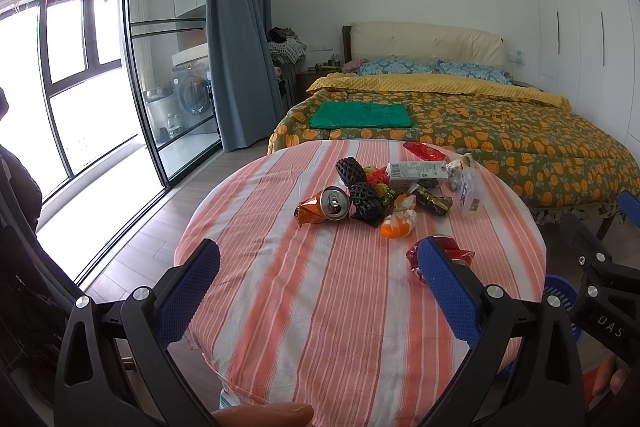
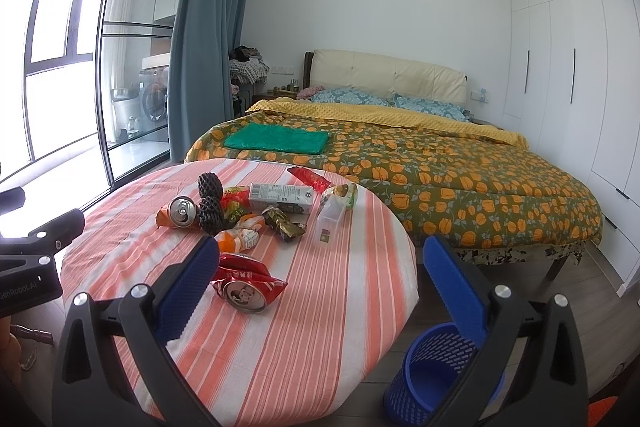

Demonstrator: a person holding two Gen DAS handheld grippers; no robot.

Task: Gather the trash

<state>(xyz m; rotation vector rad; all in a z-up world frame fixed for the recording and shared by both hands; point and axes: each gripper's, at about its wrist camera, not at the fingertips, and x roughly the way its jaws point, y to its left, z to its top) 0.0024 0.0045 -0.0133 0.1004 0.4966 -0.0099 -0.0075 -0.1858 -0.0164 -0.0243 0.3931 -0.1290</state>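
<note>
Both grippers hang above the near edge of a round tabletop (image 1: 320,307) covered in an orange-and-white striped cloth. The left gripper (image 1: 318,281) has its blue-padded fingers spread wide with nothing between them. The right gripper (image 2: 320,285) is likewise spread wide and holds nothing; its right finger lies over the floor beyond the tabletop's right edge.

On the floor just right of the tabletop stands a blue perforated bin (image 2: 436,375), upright, with nothing visible inside it.

Nearest on the cloth lies a crushed red can (image 2: 246,283) on its side, apart from the rest, its end facing the camera. Farther in, around the middle of the tabletop, sits the main cluster of trash. An orange can (image 1: 326,205) lies on its side at the cluster's left, top toward the viewer; that makes two cans. Touching it on the right are two black foam net sleeves (image 1: 358,187), one behind the other. Near them lies an orange-and-white wrapper (image 1: 398,221), and to its right a dark green wrapper (image 1: 434,203). Behind these a white carton (image 1: 420,173) lies flat. At the right is a clear plastic box (image 2: 330,219), tipped on its side; its contents cannot be made out. A red wrapper (image 1: 424,151) lies at the far edge.

Beyond the tabletop is a bed (image 2: 460,179) with a folded green cloth (image 2: 276,141) on it.
</note>
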